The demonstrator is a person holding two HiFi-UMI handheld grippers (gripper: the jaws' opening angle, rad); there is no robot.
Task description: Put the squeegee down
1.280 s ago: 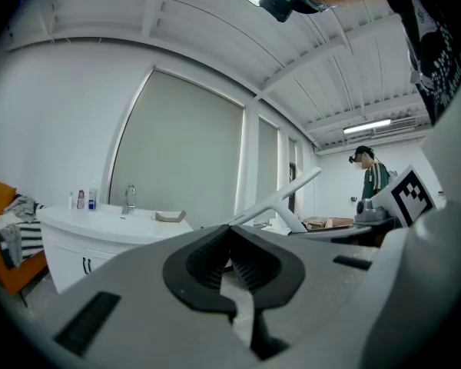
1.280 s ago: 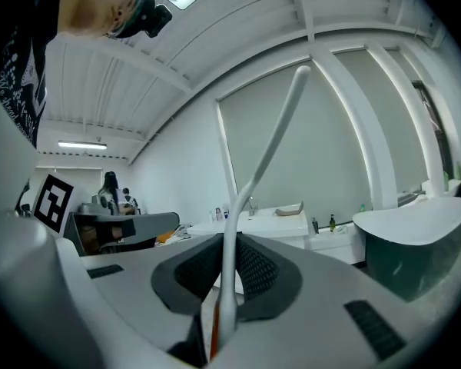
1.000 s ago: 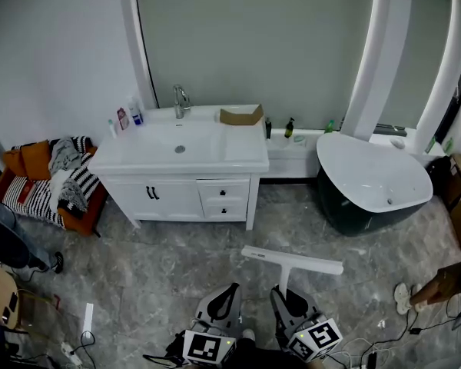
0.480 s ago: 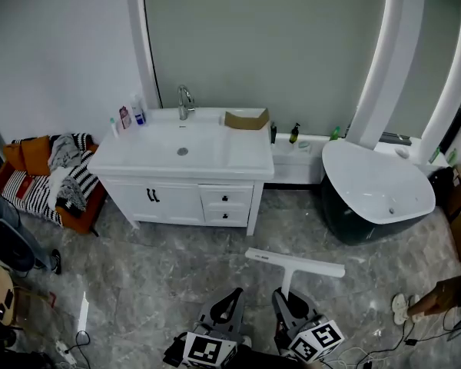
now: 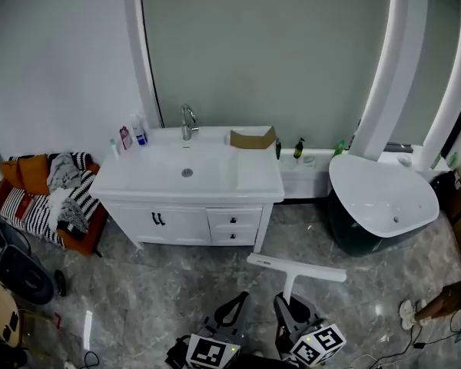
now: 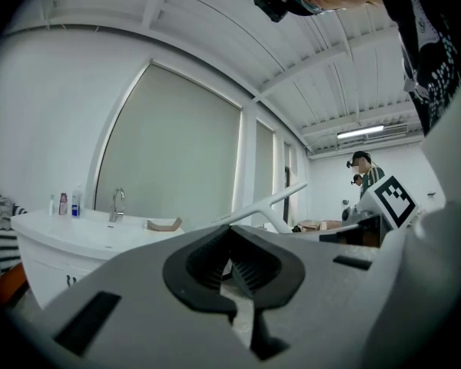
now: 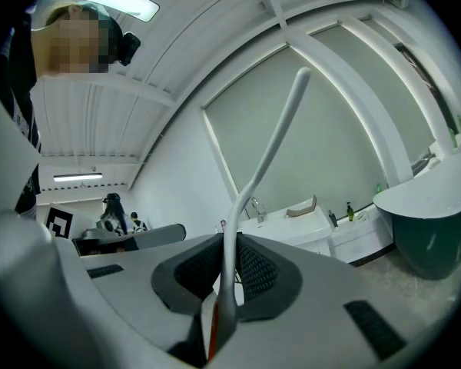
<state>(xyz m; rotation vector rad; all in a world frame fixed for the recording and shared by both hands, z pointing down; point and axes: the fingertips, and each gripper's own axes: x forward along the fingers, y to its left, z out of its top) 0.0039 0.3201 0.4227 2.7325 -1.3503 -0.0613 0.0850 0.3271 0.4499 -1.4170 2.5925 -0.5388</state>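
Lowering the squeegee (image 5: 296, 268) well, by my judgement, means carrying it level to a bare patch of support, such as the open stretch of the vanity top (image 5: 250, 177) near its right edge, or the floor (image 5: 161, 298) if that is the intended spot. The long blade should come to rest flat before the pads let go, and the release should be slow so the handle does not tip or slide. The right gripper (image 7: 227, 271) has its jaws closed on the thin white handle, which runs up between the ribbed pads and bends away toward the crossbar. In the head view that gripper (image 5: 290, 304) holds the handle's near end, with the blade lying crosswise in the air beyond it, above the floor and just in front of the vanity's front right corner, touching nothing. The left gripper (image 6: 232, 264) has its jaws drawn together with nothing between them; it sits just beside the right one, clear of the tool. Farther out, a cardboard tray (image 5: 253, 138) sits at the vanity's back right corner and a tub (image 5: 384, 198) stands to the right.
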